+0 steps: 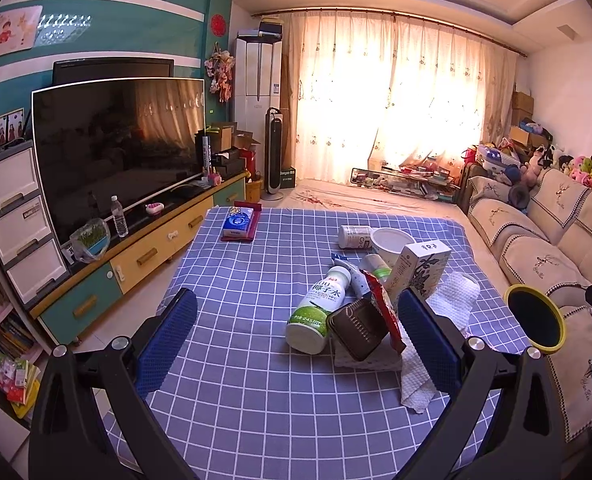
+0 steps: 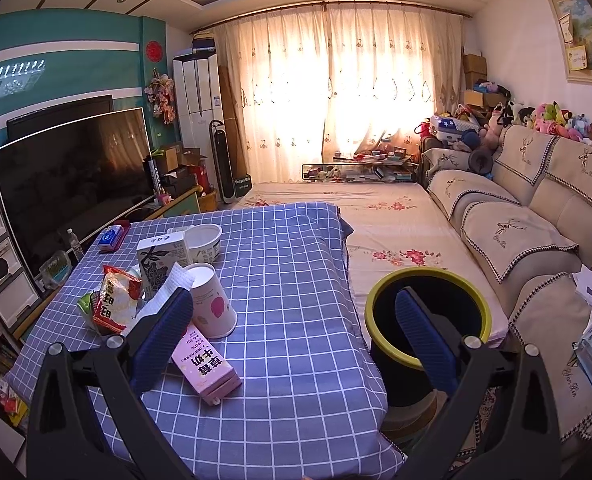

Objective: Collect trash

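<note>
Both tongs, the left gripper [image 1: 296,340] and the right gripper [image 2: 301,340], are spread wide and hold nothing, with the trash pile [image 1: 359,300] on the checked table [image 1: 256,400] just ahead and the yellow-rimmed bin [image 2: 427,320] on the right, the sofa [image 2: 515,232] farther back

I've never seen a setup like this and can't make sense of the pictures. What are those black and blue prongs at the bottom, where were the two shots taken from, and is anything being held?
A person holds two hand grippers, each carrying its own camera. The prongs are the left gripper and right gripper, both open and empty. On the checked table lie trash items: a coconut water bottle, a pink milk carton, a paper cup. A yellow-rimmed bin stands beside the table.
</note>
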The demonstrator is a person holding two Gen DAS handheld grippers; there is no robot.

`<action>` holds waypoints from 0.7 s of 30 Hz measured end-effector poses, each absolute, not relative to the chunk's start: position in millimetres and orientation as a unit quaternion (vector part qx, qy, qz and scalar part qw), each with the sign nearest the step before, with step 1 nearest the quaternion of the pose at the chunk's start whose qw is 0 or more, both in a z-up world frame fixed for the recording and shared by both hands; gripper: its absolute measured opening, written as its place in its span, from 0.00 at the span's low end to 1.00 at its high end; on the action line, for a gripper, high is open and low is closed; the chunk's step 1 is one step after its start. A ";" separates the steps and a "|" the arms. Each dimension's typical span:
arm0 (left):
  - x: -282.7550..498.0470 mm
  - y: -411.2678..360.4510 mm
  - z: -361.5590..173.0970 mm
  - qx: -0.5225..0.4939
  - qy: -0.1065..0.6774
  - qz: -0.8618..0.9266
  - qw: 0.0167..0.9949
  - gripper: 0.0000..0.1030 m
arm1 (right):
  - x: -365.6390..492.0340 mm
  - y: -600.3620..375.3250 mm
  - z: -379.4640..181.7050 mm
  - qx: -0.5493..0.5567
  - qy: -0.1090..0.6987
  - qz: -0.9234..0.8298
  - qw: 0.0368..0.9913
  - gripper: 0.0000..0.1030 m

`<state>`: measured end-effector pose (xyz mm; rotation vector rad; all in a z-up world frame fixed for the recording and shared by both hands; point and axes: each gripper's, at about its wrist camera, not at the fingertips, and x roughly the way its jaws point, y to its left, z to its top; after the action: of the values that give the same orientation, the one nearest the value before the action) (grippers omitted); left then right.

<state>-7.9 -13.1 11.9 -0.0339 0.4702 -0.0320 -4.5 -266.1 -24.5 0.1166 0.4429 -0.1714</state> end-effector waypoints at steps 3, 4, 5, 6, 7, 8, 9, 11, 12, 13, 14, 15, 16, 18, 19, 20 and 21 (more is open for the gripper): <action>-8.0 -13.3 12.3 -0.017 0.233 -0.017 0.972 0.96 | -3.9 -265.8 -25.6 0.058 0.220 -0.084 0.970 0.94; -7.9 -13.5 12.2 -0.016 0.233 -0.017 0.972 0.96 | -3.5 -266.1 -26.0 0.059 0.221 -0.084 0.970 0.94; -7.5 -14.0 12.1 -0.015 0.234 -0.017 0.972 0.96 | -2.8 -266.4 -26.6 0.059 0.222 -0.084 0.970 0.94; -7.3 -14.2 12.2 -0.015 0.234 -0.017 0.972 0.96 | -2.5 -266.5 -27.2 0.059 0.222 -0.084 0.970 0.94; -7.1 -14.3 12.0 -0.015 0.234 -0.017 0.972 0.96 | -2.2 -266.4 -27.3 0.059 0.223 -0.084 0.969 0.94; -7.1 -14.7 11.9 -0.016 0.234 -0.018 0.972 0.96 | -2.0 -266.4 -27.3 0.059 0.223 -0.084 0.969 0.94; -6.8 -15.0 11.9 -0.016 0.234 -0.019 0.972 0.96 | -2.1 -266.3 -27.2 0.059 0.223 -0.085 0.969 0.94; -6.4 -15.9 10.9 -0.015 0.235 -0.018 0.972 0.96 | -2.1 -266.3 -27.6 0.059 0.223 -0.085 0.969 0.94; -6.3 -16.0 10.5 -0.015 0.235 -0.018 0.972 0.96 | -2.1 -266.2 -27.7 0.059 0.223 -0.085 0.969 0.94; -6.3 -15.9 10.7 -0.016 0.235 -0.020 0.972 0.96 | -2.2 -266.2 -27.8 0.059 0.223 -0.084 0.969 0.94; -6.3 -16.4 10.6 -0.016 0.235 -0.021 0.972 0.96 | -1.9 -266.2 -28.1 0.060 0.224 -0.084 0.969 0.94; -6.2 -17.0 10.5 -0.016 0.235 -0.020 0.972 0.96 | -2.0 -266.7 -28.1 0.060 0.225 -0.084 0.969 0.94; -5.8 -17.5 9.9 -0.015 0.235 -0.020 0.972 0.96 | -1.7 -266.8 -28.4 0.060 0.226 -0.084 0.969 0.94; -6.0 -16.7 9.9 -0.016 0.236 -0.021 0.972 0.96 | -1.4 -266.7 -29.3 0.061 0.227 -0.083 0.968 0.94; -5.8 -16.9 9.6 -0.016 0.236 -0.021 0.971 0.96 | -1.4 -266.7 -29.4 0.061 0.227 -0.083 0.968 0.94; -5.5 -17.1 9.3 -0.016 0.236 -0.021 0.971 0.96 | -1.4 -266.6 -29.3 0.061 0.227 -0.083 0.968 0.94; -5.3 -17.3 9.1 -0.015 0.237 -0.020 0.971 0.96 | -1.4 -266.8 -29.2 0.061 0.227 -0.083 0.968 0.94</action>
<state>-5.3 -17.3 9.1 -0.0311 0.4780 -0.0409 -1.4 -266.8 -29.2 0.1227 0.4594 -0.1674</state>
